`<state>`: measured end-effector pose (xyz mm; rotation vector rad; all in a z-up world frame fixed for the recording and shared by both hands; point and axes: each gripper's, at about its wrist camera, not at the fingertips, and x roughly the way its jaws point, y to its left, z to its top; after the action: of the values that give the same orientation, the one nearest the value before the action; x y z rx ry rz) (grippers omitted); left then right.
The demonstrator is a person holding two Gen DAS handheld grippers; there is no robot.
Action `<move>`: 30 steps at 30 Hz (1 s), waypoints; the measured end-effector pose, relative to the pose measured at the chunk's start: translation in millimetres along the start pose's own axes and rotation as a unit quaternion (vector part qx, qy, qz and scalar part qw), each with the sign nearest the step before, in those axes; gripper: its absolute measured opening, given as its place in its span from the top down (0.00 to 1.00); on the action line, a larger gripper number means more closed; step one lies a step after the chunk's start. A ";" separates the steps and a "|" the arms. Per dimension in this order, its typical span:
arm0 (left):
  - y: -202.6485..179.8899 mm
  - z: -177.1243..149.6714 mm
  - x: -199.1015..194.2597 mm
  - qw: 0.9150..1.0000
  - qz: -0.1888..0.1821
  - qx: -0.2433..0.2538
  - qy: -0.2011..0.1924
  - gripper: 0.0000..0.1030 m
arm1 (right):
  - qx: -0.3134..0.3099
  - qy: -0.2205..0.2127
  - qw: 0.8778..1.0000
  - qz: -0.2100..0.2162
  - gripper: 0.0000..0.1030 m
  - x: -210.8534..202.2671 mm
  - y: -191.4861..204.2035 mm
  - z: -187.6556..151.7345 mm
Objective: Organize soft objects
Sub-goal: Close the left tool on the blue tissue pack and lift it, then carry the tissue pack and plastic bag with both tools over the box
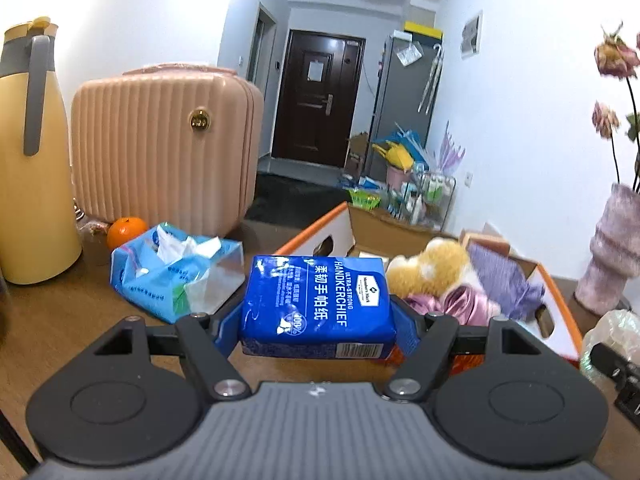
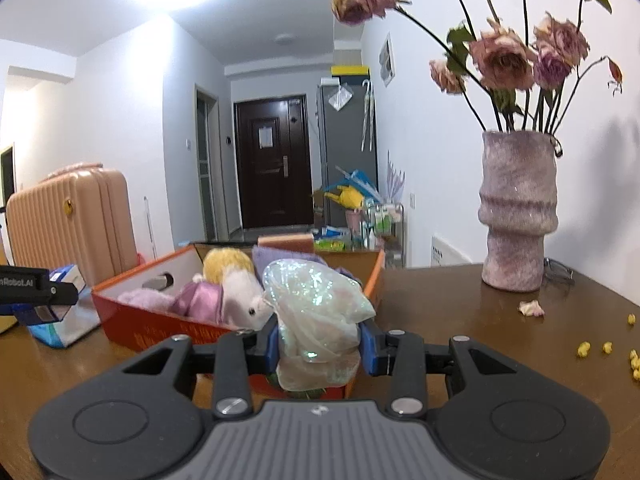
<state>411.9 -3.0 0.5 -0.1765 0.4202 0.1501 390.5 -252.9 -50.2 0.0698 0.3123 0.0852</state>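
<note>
My left gripper (image 1: 318,330) is shut on a dark blue pack of handkerchief tissues (image 1: 316,306), held just left of the orange cardboard box (image 1: 560,300). The box holds a yellow plush toy (image 1: 434,264), purple cloths (image 1: 504,272) and a pink satin item. My right gripper (image 2: 318,346) is shut on an iridescent crinkled plastic bag (image 2: 316,308), held at the near edge of the same box (image 2: 132,320), where a white plush (image 2: 244,300) lies. A light blue opened tissue pack (image 1: 176,272) lies on the table to the left.
A pink ribbed case (image 1: 160,148), a yellow thermos jug (image 1: 30,160) and an orange (image 1: 126,232) stand at the back left. A purple vase with dried roses (image 2: 518,212) stands at the right, with petal bits (image 2: 608,348) on the wooden table (image 2: 460,312).
</note>
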 end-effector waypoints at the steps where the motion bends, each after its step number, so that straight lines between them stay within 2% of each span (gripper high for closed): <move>1: -1.4 2.8 0.1 1.000 -0.002 -0.004 -0.003 0.28 | 0.000 -0.005 1.000 0.002 0.64 0.7 2.5 1.5; 15: -20.6 18.9 33.4 1.000 0.008 -0.015 -0.025 0.28 | 0.007 -0.031 0.999 0.007 0.64 40.7 29.9 17.0; 30: -28.8 29.5 80.8 0.999 0.022 -0.008 -0.035 0.28 | 0.008 -0.026 1.000 -0.006 0.64 86.2 33.3 22.9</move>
<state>501.6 -16.3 -2.7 -0.1772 0.3533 0.2025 476.9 -212.8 -51.9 0.0857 0.2616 0.0680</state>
